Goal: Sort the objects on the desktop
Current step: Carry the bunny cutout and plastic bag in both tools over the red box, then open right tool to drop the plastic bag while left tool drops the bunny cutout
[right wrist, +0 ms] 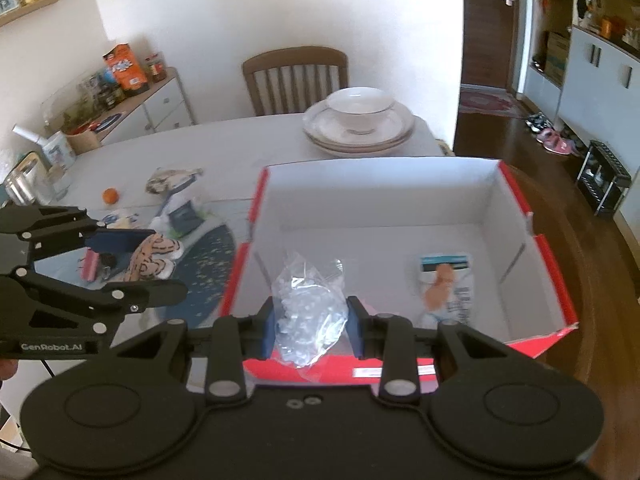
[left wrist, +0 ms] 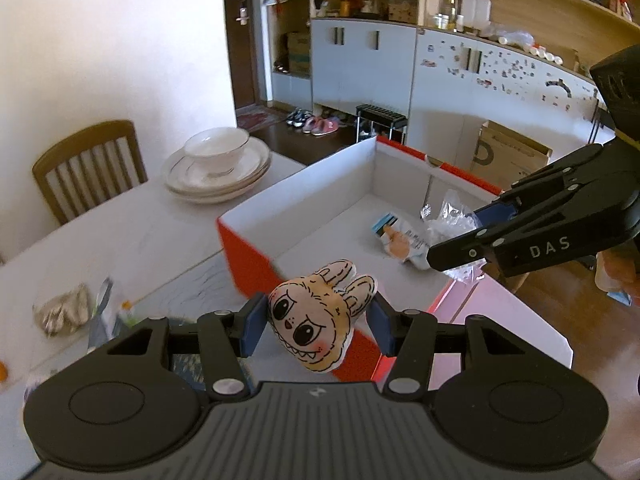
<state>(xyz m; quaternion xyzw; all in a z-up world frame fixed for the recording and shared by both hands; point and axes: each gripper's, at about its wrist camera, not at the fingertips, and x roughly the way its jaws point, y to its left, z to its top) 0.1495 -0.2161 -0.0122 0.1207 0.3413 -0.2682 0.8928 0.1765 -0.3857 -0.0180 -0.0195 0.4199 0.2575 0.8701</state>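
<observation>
Risk first: the left gripper (left wrist: 316, 326) pinches a small tan plush monster face with rabbit ears (left wrist: 320, 316) between its blue pads, hanging just over the near red wall of the open red cardboard box with white inside (left wrist: 256, 220). Let go too early and, I'd judge, the toy clips the rim and falls outside onto the white table (left wrist: 120, 232).

The right gripper (right wrist: 310, 328) is clamped on a crumpled clear plastic bag (right wrist: 308, 308), held above the box's near edge. The bag is light and floppy, so it may slip out or snag on a pad. Both grippers crowd one box; a bump looks possible.

Box contents: one white printed packet with a blue stripe (right wrist: 444, 280) on the floor near the right wall. Nothing else visible inside.

A stack of white plates with a bowl (left wrist: 218, 164) sits at the table's far edge. Loose clutter lies left of the box.
</observation>
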